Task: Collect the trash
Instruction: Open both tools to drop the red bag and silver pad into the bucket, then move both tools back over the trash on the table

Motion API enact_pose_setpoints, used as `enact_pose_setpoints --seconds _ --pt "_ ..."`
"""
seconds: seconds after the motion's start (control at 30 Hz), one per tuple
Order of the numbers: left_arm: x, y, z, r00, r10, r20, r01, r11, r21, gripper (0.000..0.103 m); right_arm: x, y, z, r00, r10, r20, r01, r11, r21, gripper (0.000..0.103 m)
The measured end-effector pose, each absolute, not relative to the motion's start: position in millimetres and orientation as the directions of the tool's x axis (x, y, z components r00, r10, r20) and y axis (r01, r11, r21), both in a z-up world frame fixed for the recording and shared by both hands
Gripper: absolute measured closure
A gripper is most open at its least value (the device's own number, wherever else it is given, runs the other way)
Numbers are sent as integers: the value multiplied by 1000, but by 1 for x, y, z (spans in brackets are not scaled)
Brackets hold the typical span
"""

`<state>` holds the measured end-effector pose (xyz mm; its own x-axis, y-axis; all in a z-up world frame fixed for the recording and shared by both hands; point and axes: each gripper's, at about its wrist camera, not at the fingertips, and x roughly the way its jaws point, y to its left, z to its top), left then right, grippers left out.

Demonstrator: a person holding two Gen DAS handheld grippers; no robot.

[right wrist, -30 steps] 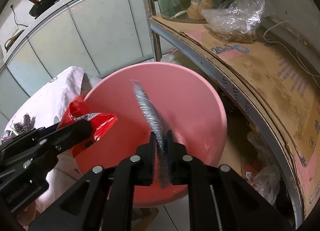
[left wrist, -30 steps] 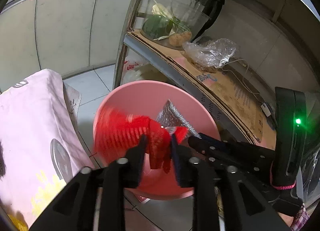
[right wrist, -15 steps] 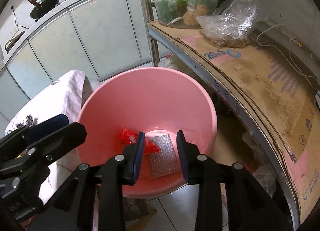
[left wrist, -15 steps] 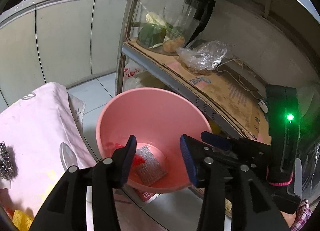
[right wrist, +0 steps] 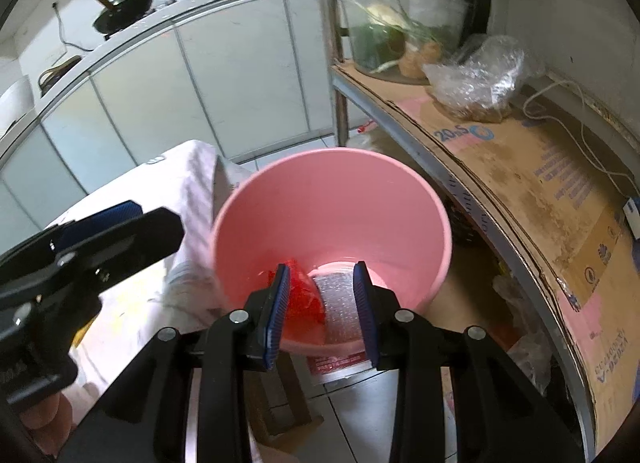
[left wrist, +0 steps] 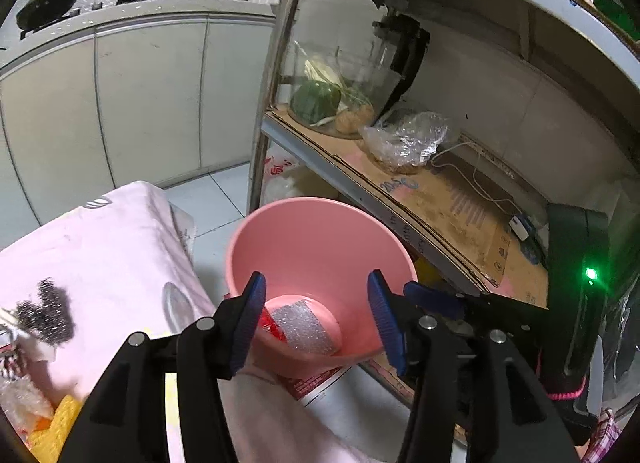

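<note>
A pink bucket (left wrist: 316, 223) (right wrist: 332, 199) stands on the floor beside the table. At its bottom lie a red wrapper (right wrist: 304, 295) (left wrist: 269, 323) and a silver bubble-wrap piece (right wrist: 338, 311) (left wrist: 300, 323). My left gripper (left wrist: 316, 319) hangs above the bucket, jaws opening wide, nothing between them. My right gripper (right wrist: 322, 307) is also above the bucket, open and empty. In the right wrist view the left gripper (right wrist: 96, 235) reaches in from the left. More trash lies on the pink cloth (left wrist: 100, 247): a steel-wool scourer (left wrist: 44, 311), yellow netting (left wrist: 52, 423) and bubble wrap (left wrist: 20, 395).
A metal shelf rack (left wrist: 360, 183) with cardboard (right wrist: 540, 183) stands right of the bucket, holding a clear bag (left wrist: 404, 139) and a glass bowl of vegetables (left wrist: 324, 103). White cabinets (left wrist: 140, 95) run behind. A wooden stool (right wrist: 280, 403) is under the bucket.
Both grippers let go: the red wrapper and the silver bubble wrap dropped into the bucket. Both grippers then opened and pulled up and back from it.
</note>
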<state>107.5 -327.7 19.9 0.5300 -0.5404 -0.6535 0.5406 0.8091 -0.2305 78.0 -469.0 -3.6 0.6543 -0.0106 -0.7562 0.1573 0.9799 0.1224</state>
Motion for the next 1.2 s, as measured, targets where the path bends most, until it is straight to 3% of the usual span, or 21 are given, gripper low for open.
enact_pose_setpoints --seconds 0.2,0.33,0.87,1.2 --pt "93 -297 30 564 -522 -640 507 830 -231 50 64 -446 6 663 3 -748 116 988 107 69" --pt "81 -270 34 589 -501 -635 474 850 -231 50 55 -428 11 672 22 -740 83 991 104 57" --pt "22 -158 46 688 -380 -618 359 919 -166 49 21 -360 25 691 107 -714 -56 994 95 56" --pt "-17 -74 51 759 -275 -590 224 961 -160 45 10 -307 13 606 297 -738 -245 952 182 56"
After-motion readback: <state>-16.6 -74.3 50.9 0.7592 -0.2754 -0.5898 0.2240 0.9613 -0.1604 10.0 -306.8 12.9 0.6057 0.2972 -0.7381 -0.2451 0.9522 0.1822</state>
